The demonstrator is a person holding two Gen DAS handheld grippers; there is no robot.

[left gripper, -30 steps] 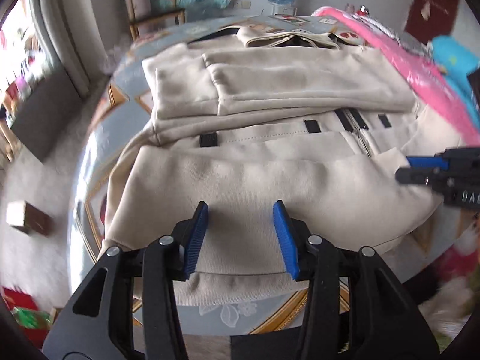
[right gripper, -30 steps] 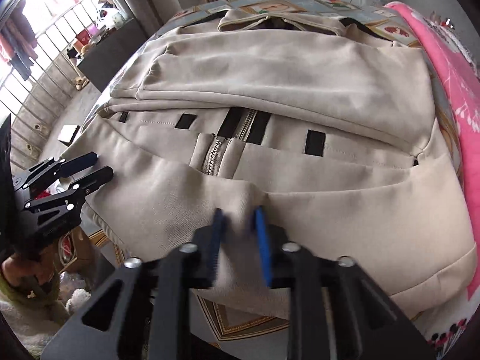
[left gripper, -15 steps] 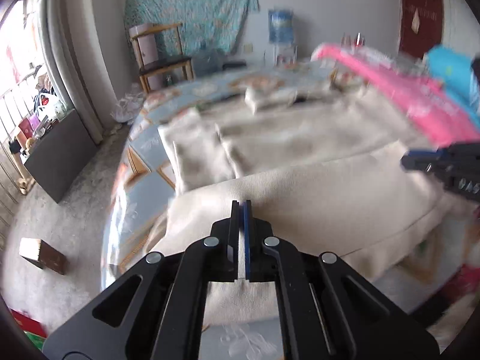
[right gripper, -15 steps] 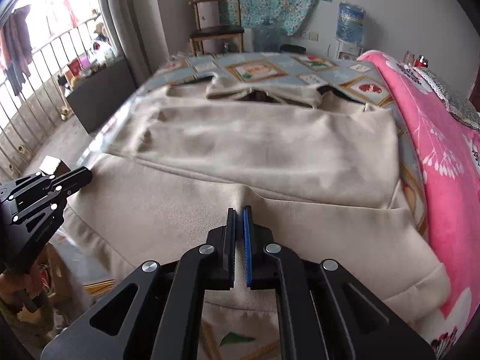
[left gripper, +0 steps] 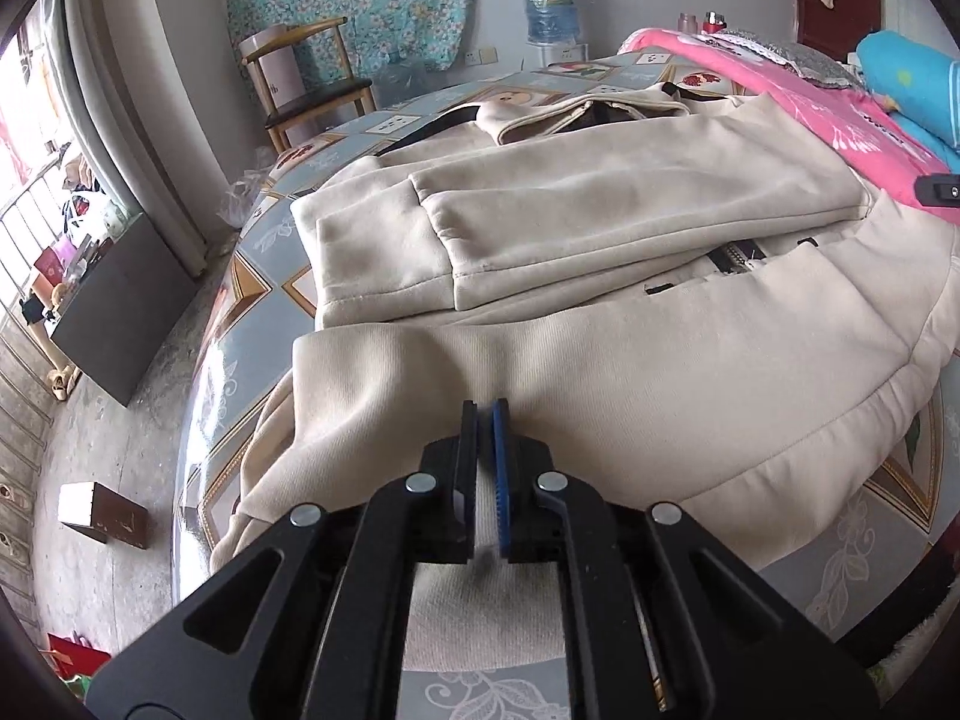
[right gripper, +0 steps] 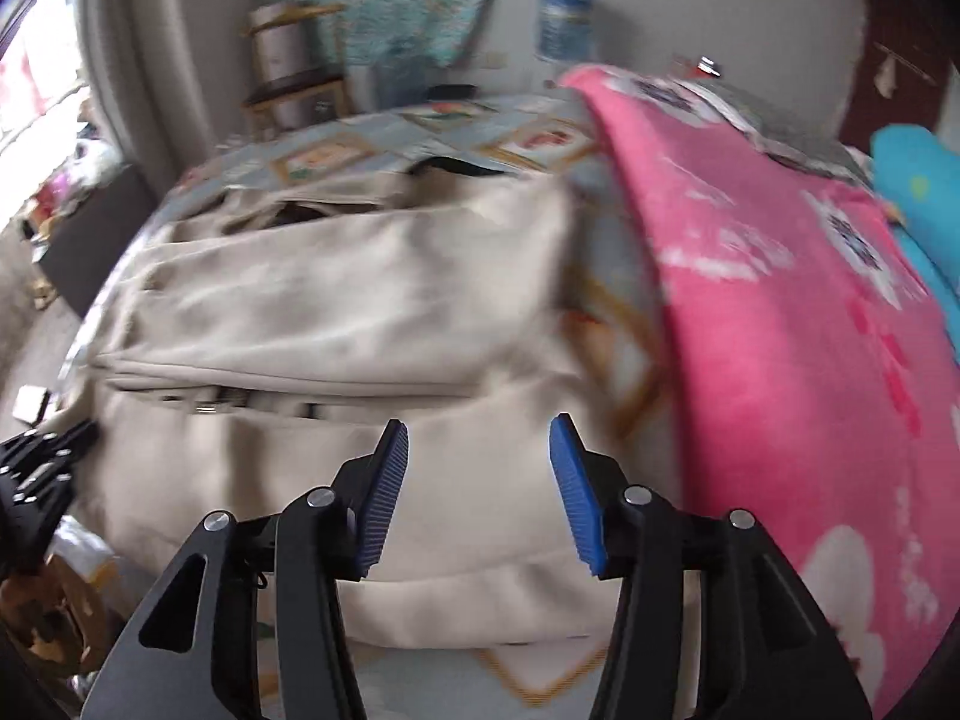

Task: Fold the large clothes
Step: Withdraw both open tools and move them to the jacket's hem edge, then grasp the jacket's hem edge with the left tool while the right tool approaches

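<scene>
The beige zip-up jacket (left gripper: 600, 228) lies spread on the bench (left gripper: 264, 276), its sleeves folded across the chest and its hem doubled up over the zipper. The left hand-held gripper (left gripper: 485, 414) pinches that hem fabric between closed jaws. The right hand-held gripper (right gripper: 478, 438) (view blurred) hangs with its jaws apart, holding nothing, over the jacket beside a pink blanket (right gripper: 780, 300).

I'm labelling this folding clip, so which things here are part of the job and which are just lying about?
Part of the job:
beige jacket
left gripper, shut on the jacket's hem
right gripper, open
table

Just lying about:
pink blanket
blue bundle
wooden chair
water bottle
brown box
</scene>
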